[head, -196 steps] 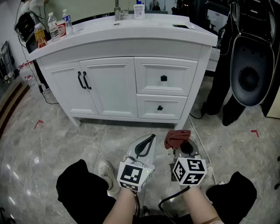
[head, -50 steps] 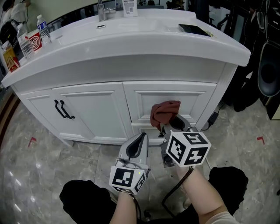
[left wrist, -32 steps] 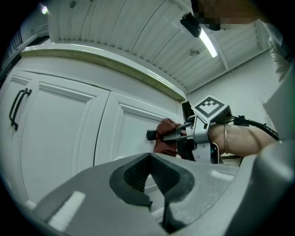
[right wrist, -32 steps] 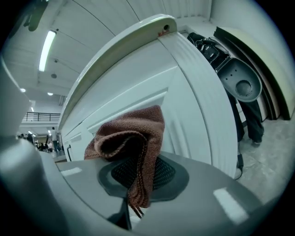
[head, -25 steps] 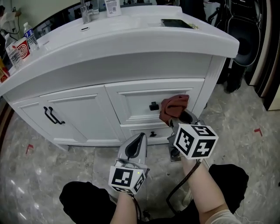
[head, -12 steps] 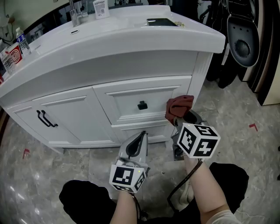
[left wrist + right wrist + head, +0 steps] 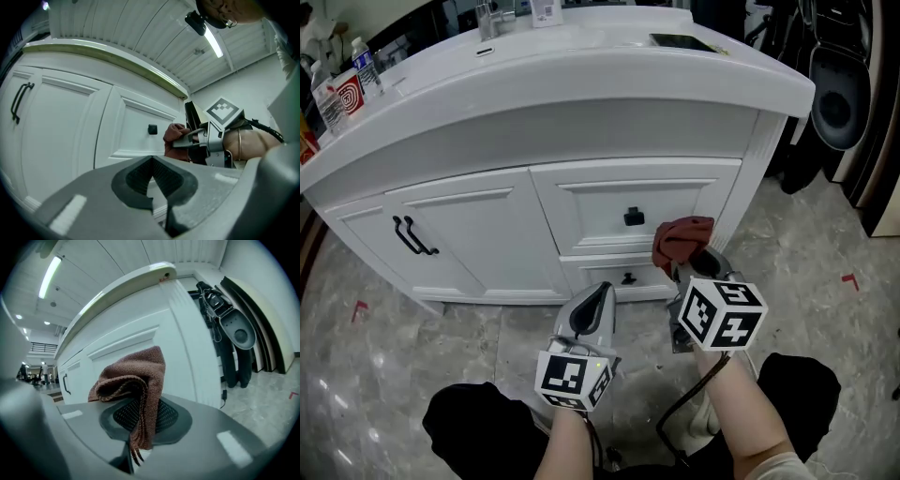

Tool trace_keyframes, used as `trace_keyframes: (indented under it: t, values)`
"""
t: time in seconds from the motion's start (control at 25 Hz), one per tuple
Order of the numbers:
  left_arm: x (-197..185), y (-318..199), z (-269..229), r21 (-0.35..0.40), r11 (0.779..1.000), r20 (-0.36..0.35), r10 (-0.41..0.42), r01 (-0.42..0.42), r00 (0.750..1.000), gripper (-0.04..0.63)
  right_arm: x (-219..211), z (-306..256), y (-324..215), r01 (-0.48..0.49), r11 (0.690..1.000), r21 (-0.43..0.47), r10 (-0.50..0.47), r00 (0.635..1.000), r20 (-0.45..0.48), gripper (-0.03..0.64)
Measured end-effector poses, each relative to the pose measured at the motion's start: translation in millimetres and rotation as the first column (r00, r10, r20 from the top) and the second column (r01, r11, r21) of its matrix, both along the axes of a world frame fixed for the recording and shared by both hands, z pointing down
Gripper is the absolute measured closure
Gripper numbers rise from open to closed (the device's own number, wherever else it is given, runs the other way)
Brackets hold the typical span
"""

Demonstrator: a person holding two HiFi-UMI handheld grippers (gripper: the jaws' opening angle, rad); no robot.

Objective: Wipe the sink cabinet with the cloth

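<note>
Cloth (image 7: 133, 376) looks soft, light and floppy; my right gripper (image 7: 140, 423) has its fingers clamped on a bunched fold, which I judge a secure hold. On my left gripper (image 7: 152, 180) the fingers are together, empty.

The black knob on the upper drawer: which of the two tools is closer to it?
Right. The right tool, shut on the cloth, sits just right of the knob and slightly below it. The left tool, shut and empty, hangs lower, below the knob and farther off.

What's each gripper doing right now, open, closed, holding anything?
Left gripper: closed, holding nothing.
Right gripper: closed on the cloth.
</note>
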State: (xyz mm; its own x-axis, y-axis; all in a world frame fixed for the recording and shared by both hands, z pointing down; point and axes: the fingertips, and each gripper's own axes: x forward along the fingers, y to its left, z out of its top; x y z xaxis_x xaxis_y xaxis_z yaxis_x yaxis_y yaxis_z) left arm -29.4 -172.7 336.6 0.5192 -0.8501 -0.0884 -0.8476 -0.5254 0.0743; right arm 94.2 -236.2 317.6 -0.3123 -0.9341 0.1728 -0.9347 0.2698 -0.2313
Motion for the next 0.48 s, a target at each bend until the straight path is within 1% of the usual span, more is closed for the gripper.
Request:
trace_keyframes:
  t: [0.12,0.24,0.36,0.48]
  values:
    - [-27.7,-1.6,4.5,-0.011,0.999,-0.002,-0.053,0.053,0.999,0.595,-53.3,17.3,-0.1,0.106,0.994,-0.028,-0.106,0.994,-0.003,0.537]
    - [-51.5,-3.6,8.8,-0.021,0.995,0.0,-0.1,0.1,0.995,0.595,-100.1,25.7,-0.4,0.192,0.981,-0.04,-0.192,0.981,-0.004,0.538]
    - [-69.9,-3.8,12.7,-0.029,0.991,0.005,-0.132,0.132,0.991,0.595,-138.9,28.3,-1.4,0.256,0.966,-0.043,-0.256,0.967,0.008,0.538]
    - [-82.9,-3.8,17.8,-0.038,0.988,0.008,-0.15,0.15,0.989,0.595,-169.7,31.6,-5.1,0.3,0.953,-0.049,-0.298,0.954,0.029,0.538]
